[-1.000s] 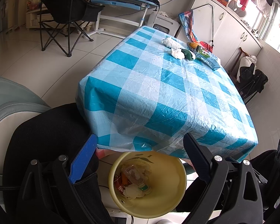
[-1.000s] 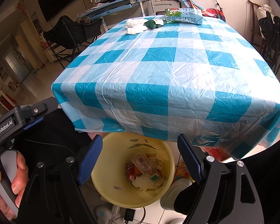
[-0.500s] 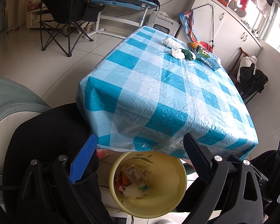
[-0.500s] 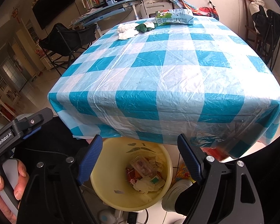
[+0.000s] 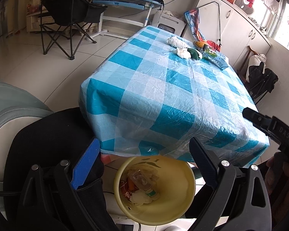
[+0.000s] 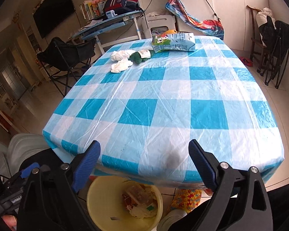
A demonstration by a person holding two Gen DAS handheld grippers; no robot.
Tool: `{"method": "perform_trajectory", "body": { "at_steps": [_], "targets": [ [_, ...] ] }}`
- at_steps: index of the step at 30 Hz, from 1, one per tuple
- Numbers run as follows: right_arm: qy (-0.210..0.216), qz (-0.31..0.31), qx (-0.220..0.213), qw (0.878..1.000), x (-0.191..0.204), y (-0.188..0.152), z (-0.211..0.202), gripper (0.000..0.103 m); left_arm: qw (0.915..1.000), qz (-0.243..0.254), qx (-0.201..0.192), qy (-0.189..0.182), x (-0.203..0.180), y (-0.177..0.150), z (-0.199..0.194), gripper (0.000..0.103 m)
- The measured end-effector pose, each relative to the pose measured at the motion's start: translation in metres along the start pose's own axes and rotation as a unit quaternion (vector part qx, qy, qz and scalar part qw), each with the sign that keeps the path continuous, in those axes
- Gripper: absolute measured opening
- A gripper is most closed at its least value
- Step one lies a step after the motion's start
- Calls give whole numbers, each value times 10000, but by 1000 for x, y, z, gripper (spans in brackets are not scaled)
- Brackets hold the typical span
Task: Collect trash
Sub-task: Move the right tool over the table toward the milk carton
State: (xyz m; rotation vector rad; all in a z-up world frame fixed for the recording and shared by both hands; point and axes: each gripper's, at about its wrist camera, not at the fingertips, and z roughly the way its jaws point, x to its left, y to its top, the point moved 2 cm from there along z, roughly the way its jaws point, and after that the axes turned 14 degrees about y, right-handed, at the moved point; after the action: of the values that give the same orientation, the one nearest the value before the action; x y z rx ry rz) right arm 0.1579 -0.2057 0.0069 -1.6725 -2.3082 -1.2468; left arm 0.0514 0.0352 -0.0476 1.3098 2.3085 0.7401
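A yellow trash bin with wrappers inside stands on the floor under the near edge of the blue-and-white checked table. At the table's far end lie two crumpled white tissues, a green wrapper and a milk carton. My left gripper is open and empty above the bin. My right gripper is open and empty over the table's near edge.
A black folding chair and a desk with a backpack stand beyond the table. White cabinets line the right wall. A grey seat is at my left. A folded black chair stands at the right.
My right gripper has risen and tilted up from over the bin to over the table's near edge. My left gripper has barely moved. Both stay open.
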Motion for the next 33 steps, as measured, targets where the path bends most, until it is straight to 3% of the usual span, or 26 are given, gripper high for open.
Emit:
{"method": "perform_trajectory", "body": {
  "at_steps": [5, 19, 25, 33],
  "targets": [
    [-211, -107, -59, 9997, -17, 30, 7, 89, 10000, 76, 31, 31, -5, 0, 4, 91],
    [-926, 586, 177, 9938, -112, 86, 52, 90, 9996, 233, 44, 141, -15, 7, 19, 91],
    [-1020, 431, 178, 9937, -119, 101, 67, 96, 9990, 409, 79, 182, -27, 11, 28, 92],
    [-1346, 112, 547, 9893, -116, 120, 92, 97, 9982, 532, 223, 178, -37, 14, 41, 92]
  ]
}}
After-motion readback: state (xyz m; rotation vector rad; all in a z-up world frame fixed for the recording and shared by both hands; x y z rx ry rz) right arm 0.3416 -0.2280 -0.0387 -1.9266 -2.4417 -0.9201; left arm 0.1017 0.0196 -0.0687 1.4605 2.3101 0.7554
